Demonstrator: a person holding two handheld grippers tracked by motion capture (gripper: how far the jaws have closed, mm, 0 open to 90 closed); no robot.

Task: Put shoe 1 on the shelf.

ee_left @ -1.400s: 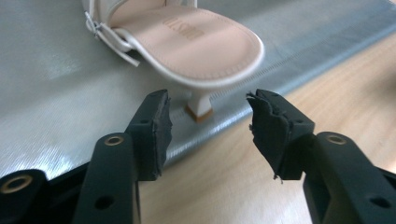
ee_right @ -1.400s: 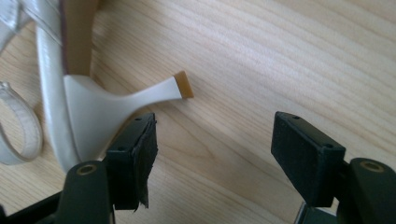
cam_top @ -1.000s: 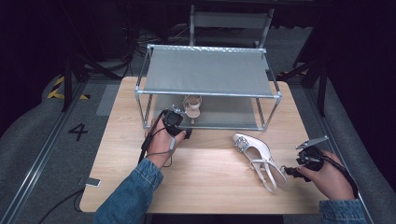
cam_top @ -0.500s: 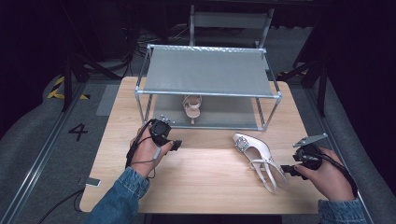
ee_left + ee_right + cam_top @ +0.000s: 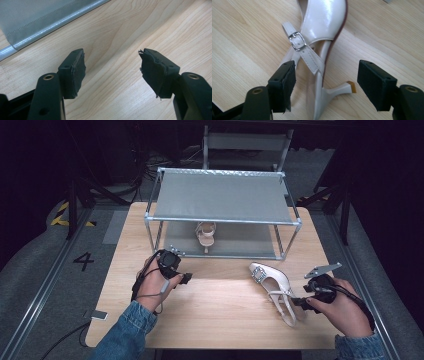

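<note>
Rack (image 5: 222, 217) sat at the table's (image 5: 210, 320) far side, one sandal (image 5: 205, 234) on its lower shelf, toe toward the person. Left gripper (image 5: 182, 279) was low over bare wood just in front of the rack, jaws wide, nothing between them; left hand (image 5: 152, 285) angled right. Second shoe (image 5: 274, 290) lay on its side on the table's right part, long axis diagonal, toe toward the rack, heel toward the right gripper (image 5: 325, 86). Its jaws were wide, straddling the heel and strap without touching.
</note>
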